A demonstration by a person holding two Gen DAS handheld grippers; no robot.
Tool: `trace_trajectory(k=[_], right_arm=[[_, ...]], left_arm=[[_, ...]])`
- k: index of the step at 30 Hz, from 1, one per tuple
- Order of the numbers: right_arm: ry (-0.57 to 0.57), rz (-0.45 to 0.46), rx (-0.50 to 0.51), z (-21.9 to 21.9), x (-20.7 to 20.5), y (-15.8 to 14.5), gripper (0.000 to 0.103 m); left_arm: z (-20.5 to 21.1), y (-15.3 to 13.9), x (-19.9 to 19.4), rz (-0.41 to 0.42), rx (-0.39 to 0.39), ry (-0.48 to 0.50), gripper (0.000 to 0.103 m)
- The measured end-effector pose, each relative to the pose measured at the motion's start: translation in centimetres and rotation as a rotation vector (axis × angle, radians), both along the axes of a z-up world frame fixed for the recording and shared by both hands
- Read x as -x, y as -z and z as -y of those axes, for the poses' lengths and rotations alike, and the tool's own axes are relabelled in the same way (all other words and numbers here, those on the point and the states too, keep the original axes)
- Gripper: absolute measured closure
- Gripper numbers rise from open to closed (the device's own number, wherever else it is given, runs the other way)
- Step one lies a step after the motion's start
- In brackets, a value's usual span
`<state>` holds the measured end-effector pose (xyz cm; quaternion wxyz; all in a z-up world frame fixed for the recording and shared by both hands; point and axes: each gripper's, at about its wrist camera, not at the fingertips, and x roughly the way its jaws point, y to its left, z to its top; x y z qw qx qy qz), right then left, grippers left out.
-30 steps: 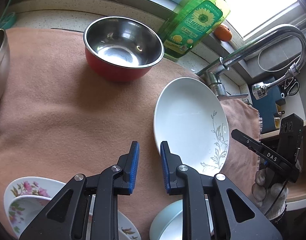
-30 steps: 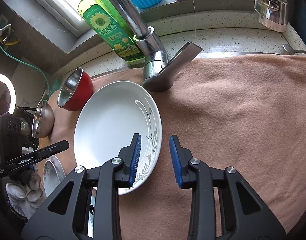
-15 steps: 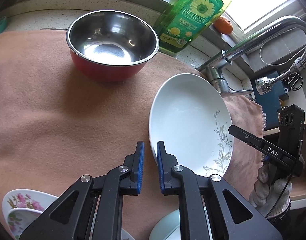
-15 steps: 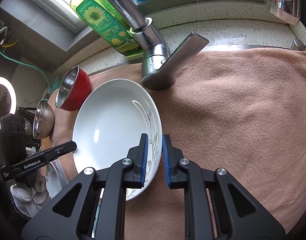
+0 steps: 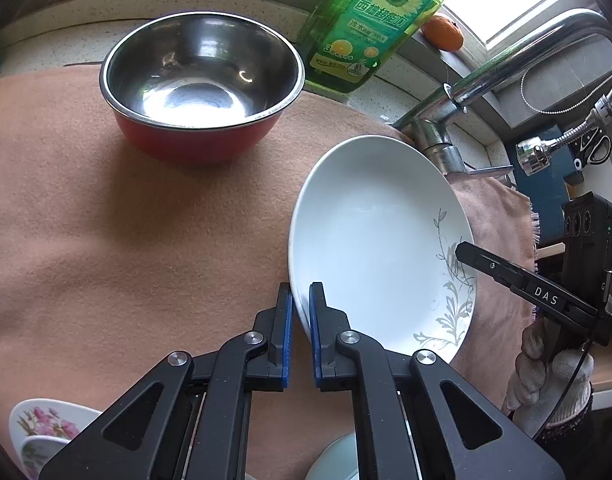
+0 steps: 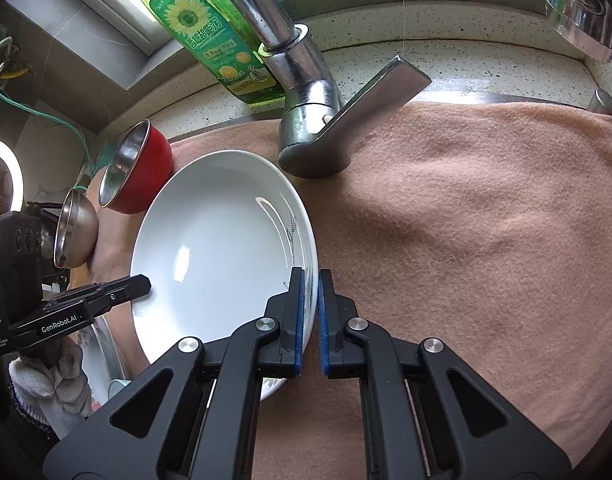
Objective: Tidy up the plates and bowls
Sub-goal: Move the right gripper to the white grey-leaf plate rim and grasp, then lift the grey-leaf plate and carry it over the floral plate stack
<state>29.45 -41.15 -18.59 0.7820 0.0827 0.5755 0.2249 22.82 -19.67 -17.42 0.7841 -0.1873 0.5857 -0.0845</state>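
A white plate with a grey leaf pattern (image 5: 370, 236) lies on the pink cloth (image 5: 125, 240). My left gripper (image 5: 301, 300) is shut on its left rim. My right gripper (image 6: 310, 286) is shut on the opposite rim of the same plate (image 6: 217, 252). A red bowl with a steel inside (image 5: 201, 80) stands behind the plate to the left, apart from it; it also shows in the right wrist view (image 6: 137, 168). A plain steel bowl (image 6: 75, 228) sits beyond it.
A chrome tap (image 6: 306, 120) stands just behind the plate, with a green dish soap bottle (image 5: 370, 20) by the wall. Flowered dishes (image 5: 45, 428) and a pale bowl (image 5: 338, 460) lie near the front edge. The cloth (image 6: 486, 240) stretches to the right.
Both grippers moved forward onto the plate and closed on its opposite rims. The left view has drawn nearer to the red bowl.
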Motion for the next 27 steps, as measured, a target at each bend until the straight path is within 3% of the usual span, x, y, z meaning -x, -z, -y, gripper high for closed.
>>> trace_trajectory(k=[19, 27], right_arm=[[0.017, 0.047, 0.003, 0.3, 0.8, -2.4, 0.097], [0.023, 0.089, -0.004, -0.7, 1.6, -5.5, 0.097]], left_arm=[[0.4, -1.5, 0.3, 0.036, -0.017, 0.006, 0.096], [-0.7, -4.4, 0.9, 0.091, -0.011, -0.004, 0.096]])
